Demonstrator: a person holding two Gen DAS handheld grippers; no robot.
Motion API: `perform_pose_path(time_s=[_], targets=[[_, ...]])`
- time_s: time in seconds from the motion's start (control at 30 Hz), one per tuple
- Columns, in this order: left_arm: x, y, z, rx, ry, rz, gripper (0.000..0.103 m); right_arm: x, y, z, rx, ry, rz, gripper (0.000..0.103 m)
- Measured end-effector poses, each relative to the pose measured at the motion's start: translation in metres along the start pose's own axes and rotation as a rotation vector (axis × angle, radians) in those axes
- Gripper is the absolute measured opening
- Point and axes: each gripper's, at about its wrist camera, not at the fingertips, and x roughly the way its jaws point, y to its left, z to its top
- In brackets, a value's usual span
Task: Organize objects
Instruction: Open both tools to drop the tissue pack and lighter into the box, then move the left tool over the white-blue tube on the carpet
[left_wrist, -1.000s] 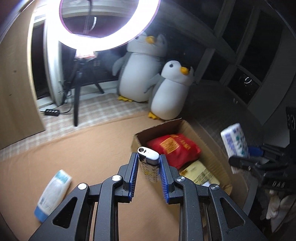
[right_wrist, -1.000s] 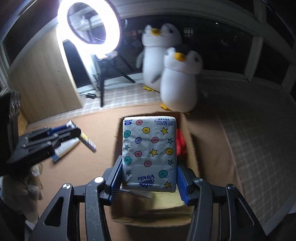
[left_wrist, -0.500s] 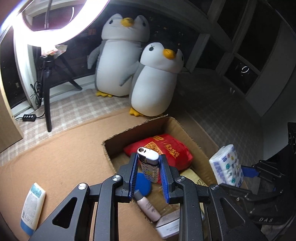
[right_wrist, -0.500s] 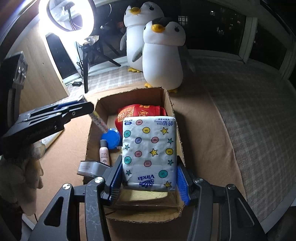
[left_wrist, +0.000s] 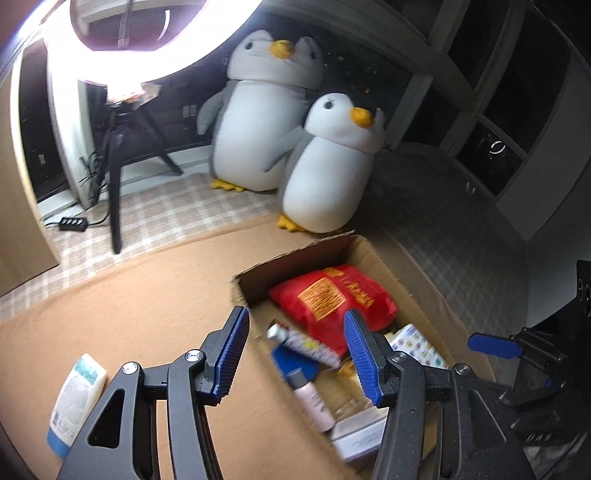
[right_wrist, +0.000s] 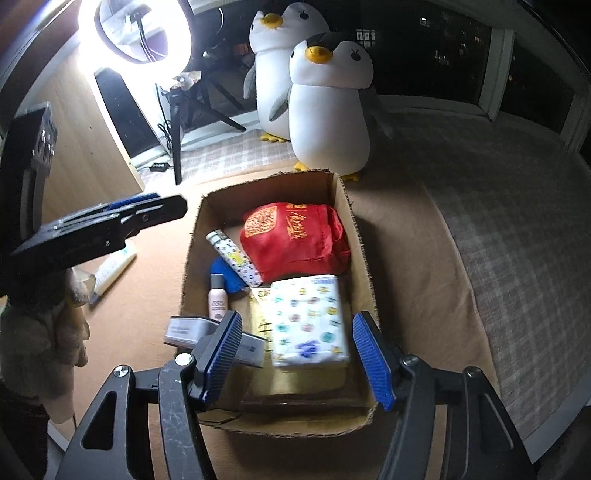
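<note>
Both claws had just sprung apart over the cardboard box (right_wrist: 343, 206), and both were empty! The left claw (left_wrist: 295, 350) had let the lighter (right_wrist: 234, 256) go; in the left wrist view it was a blur between the spread pads, touching neither, and the right wrist view showed it lying slantwise inside the box against the red pouch (right_wrist: 291, 240). The right claw (right_wrist: 295, 354) stood released just above the tissue pack (right_wrist: 308, 321), which lay flat in the box in front of the pouch.

The risk now: those open fingers hung low over the box, so a careless pull-back could have clipped the cardboard wall or dragged the tissue pack askew. The two claws were also close together and could have knocked into each other on the way out.

Inside the box: red pouch at the far end, lighter, a blue round item (right_wrist: 225, 273), a small pink bottle (right_wrist: 218, 299), a grey-white carton (right_wrist: 188, 330) perched at the left rim, tissue pack, something yellow beneath. One tube (left_wrist: 75, 402) lay outside on the tan surface (left_wrist: 147, 288), so I judged the tidying unfinished.
</note>
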Motion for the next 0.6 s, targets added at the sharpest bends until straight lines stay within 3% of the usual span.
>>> perform_pose_path(time_s=[0.27, 0.6], targets=[[-0.037, 0.059, -0.024, -0.046, 0.004, 0.075, 0.057, -0.011, 0.024, -0.004, 0.008, -0.031, 0.064, 0.059], [-0.08, 0.157, -0.051, -0.181, -0.004, 0.172, 0.057, -0.009, 0.077, -0.001, -0.021, -0.049, 0.157, 0.059]])
